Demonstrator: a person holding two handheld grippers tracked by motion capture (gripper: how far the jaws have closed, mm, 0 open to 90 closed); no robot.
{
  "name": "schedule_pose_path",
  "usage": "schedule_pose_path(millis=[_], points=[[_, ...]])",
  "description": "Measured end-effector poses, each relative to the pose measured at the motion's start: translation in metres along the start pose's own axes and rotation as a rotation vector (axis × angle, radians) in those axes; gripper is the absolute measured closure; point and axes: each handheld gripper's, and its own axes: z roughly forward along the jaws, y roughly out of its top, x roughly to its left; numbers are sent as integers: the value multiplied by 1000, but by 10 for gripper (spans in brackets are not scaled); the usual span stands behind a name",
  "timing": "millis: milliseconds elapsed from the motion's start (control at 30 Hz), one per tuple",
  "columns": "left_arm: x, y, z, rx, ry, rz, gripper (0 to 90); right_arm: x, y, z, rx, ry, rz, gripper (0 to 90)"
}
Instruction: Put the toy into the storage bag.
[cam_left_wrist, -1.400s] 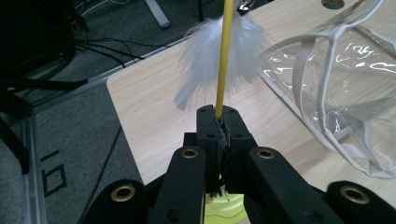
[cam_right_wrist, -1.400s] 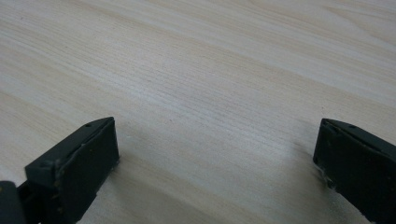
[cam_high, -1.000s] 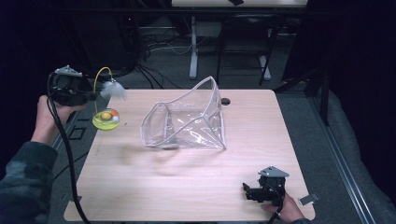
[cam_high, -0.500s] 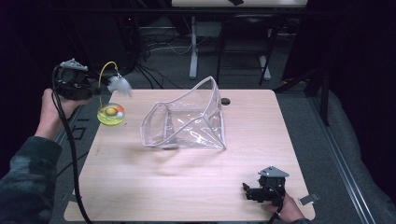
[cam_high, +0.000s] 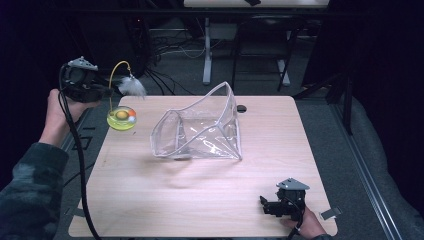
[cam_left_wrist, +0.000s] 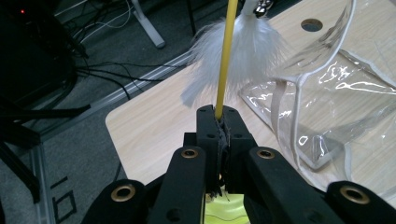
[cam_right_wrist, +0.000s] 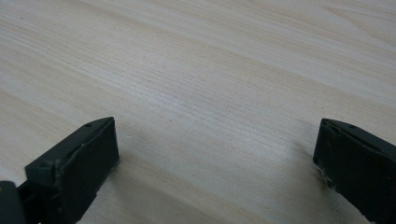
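Dark floor, loose cables and the legs of another desk lie beyond a pale wood-grain tabletop (cam_high: 200, 200) with a small round hole near its far edge. Its surface looks smooth and flat, so light things could slide on it.

At the tabletop's left edge, the left tool (cam_high: 100, 92) is clamped on the thin yellow wire (cam_left_wrist: 225, 56) of a cat toy (cam_high: 121, 119), which hangs in the air over that edge. The wire arches up and over to a white feather tuft (cam_high: 132, 86); below sits a yellow-green round base holding a ball. I judge the toy very light, with a springy wire that will sway and a base that will swing under it. The wire low down, near the base, seems the steadiest place to grip; the feather is soft and would crush or slip.

A clear pouch (cam_high: 200, 132) lies mid-tabletop, mouth open toward the left, floppy and probably slick.

Near the front right edge the right tool (cam_high: 266, 205) rests low, jaws wide apart with nothing between them.
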Motion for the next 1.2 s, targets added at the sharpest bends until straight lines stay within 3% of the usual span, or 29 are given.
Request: schedule_pose_path(millis=[733,1200], points=[[-24,26,-6,-44,-42,57,883,0,0,0,0,0,0,0],[-47,43,-7,-73,-94,107,882,0,0,0,0,0,0,0]])
